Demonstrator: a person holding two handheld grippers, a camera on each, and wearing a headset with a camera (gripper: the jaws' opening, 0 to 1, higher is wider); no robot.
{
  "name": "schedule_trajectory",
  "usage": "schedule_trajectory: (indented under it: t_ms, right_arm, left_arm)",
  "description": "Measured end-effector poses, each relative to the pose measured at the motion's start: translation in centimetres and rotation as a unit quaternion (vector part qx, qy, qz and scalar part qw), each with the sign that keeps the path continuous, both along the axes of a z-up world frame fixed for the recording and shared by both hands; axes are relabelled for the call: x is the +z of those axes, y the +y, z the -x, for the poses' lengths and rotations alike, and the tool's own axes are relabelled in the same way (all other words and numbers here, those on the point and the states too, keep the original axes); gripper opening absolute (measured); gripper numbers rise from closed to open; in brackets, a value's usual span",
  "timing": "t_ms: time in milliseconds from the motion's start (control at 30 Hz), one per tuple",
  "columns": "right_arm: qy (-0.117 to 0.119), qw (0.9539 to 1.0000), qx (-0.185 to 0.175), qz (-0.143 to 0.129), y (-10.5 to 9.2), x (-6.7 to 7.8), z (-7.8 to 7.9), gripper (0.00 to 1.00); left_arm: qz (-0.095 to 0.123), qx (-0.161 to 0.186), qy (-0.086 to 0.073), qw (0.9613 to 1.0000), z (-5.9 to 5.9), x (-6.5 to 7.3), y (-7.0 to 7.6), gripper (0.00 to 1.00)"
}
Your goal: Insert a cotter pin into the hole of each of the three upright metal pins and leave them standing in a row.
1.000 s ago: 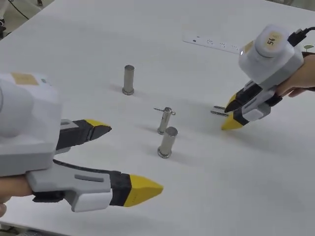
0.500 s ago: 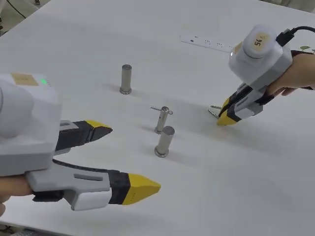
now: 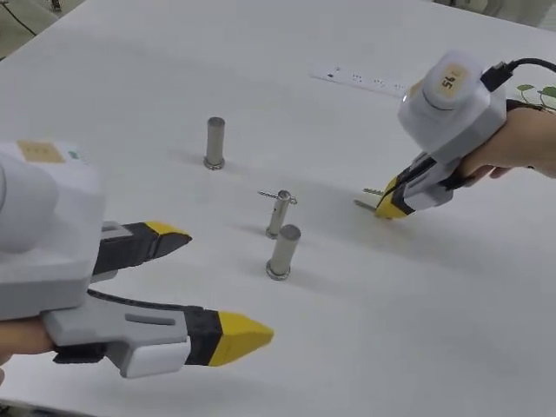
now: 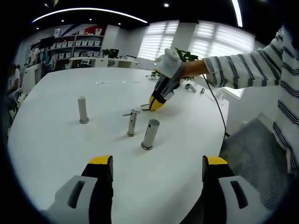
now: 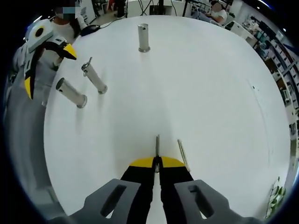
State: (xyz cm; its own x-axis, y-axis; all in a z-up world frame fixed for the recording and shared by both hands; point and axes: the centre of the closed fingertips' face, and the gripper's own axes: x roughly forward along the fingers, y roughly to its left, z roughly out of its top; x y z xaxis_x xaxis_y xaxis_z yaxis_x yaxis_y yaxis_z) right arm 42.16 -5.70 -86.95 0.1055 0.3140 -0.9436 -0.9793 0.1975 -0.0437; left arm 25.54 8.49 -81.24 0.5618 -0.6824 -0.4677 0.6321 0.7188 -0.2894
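Three upright metal pins stand on the white table: a far one [image 3: 215,143], a middle one [image 3: 279,213] with a cotter pin through its hole, and a near one [image 3: 283,252]. My right gripper [image 3: 387,207] is down at the table, right of the pins. Its jaws are shut on a loose cotter pin [image 5: 157,151], and a second cotter pin [image 5: 182,156] lies beside it. My left gripper [image 3: 213,282] hovers open at the lower left, with nothing between its fingers. The left gripper view has the three pins [image 4: 133,122] ahead and the right gripper [image 4: 156,102] beyond them.
A white power strip [image 3: 356,78] lies at the far side of the table [image 3: 434,330]. Green plant leaves [image 3: 539,91] show at the right edge. A person's striped sleeve [image 4: 247,65] reaches in from the right.
My right gripper has moved left and down onto the loose cotter pins, and its jaws have shut on one. The left gripper has barely moved. The camera has shifted a little.
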Motion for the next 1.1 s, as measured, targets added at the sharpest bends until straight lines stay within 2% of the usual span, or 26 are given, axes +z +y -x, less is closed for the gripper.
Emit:
schedule_trajectory:
  t_ms: [33, 267, 567, 1000, 1100]
  right_arm:
    - [0.000, 0.9999, -0.014, -0.005, 0.0, 0.0, 0.0, 0.04]
    - [-0.029, 0.9995, 0.007, 0.010, 0.0, 0.0, 0.2, 0.03]
    - [-0.029, 0.9994, 0.000, 0.017, 0.0, 0.2, 0.3, 0.03]
    - [-0.058, 0.9983, 0.001, 0.000, -1.1, 2.8, 0.9, 0.03]
    - [-0.061, 0.9981, 0.004, -0.003, -1.5, 3.4, 1.3, 0.03]
  left_arm:
    - [0.000, 0.001, 0.000, 1.0000, -0.1, 0.0, 0.0, 0.77]
    - [0.004, 0.001, -0.001, 1.0000, -0.4, 0.5, -0.4, 0.76]
    - [0.004, 0.000, -0.006, 1.0000, -0.3, 1.0, -0.7, 0.75]
    - [-0.007, -0.005, -0.013, 0.9999, -0.2, 1.8, -0.4, 0.74]
    - [-0.008, -0.002, -0.014, 0.9999, -0.3, 1.9, -0.4, 0.69]
